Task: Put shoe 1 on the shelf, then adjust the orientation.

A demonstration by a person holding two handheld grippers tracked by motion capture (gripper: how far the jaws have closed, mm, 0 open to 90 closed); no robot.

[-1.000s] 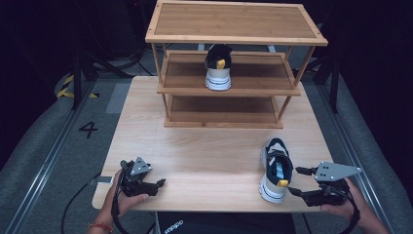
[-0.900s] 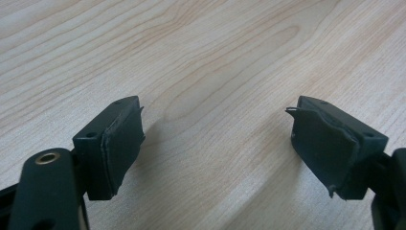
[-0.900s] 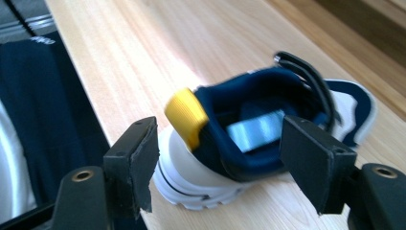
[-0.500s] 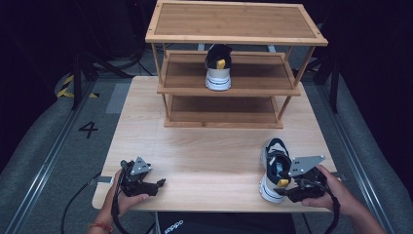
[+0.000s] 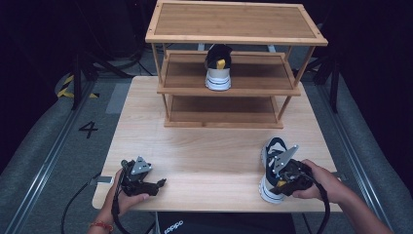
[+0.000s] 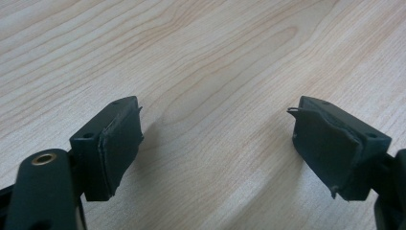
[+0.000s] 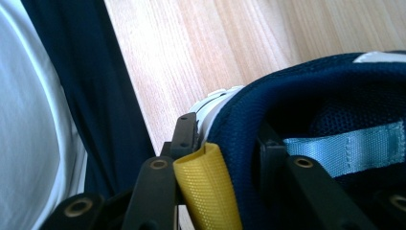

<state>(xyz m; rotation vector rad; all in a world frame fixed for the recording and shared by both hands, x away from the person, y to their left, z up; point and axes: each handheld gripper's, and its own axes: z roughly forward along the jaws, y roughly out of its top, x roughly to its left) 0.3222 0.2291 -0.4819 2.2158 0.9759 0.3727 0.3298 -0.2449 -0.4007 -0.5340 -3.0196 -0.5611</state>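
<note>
A navy and white shoe [image 5: 272, 150] stands on the wooden table [image 5: 204, 146] at the front right, heel toward the person. My right gripper [image 5: 278, 182] has just been closing and is now shut on its heel. In the right gripper view the jaws of the right gripper [image 7: 227, 139] pinch the padded navy collar [image 7: 297, 91] beside the yellow pull tab [image 7: 206, 187], one inside the shoe and one outside. At the front left, my left gripper [image 5: 160, 183] rests on the table. Its jaws stand open over bare wood in the left gripper view [image 6: 215, 139].
A three-tier wooden rack [image 5: 234, 90] stands at the back of the table, with a matching shoe [image 5: 217, 68] on its middle shelf. The table's front edge lies just behind both hands. Dark floor and rails surround the table.
My right gripper has moved left onto the shoe's heel and closed on the collar. The left gripper has stayed where it was.
</note>
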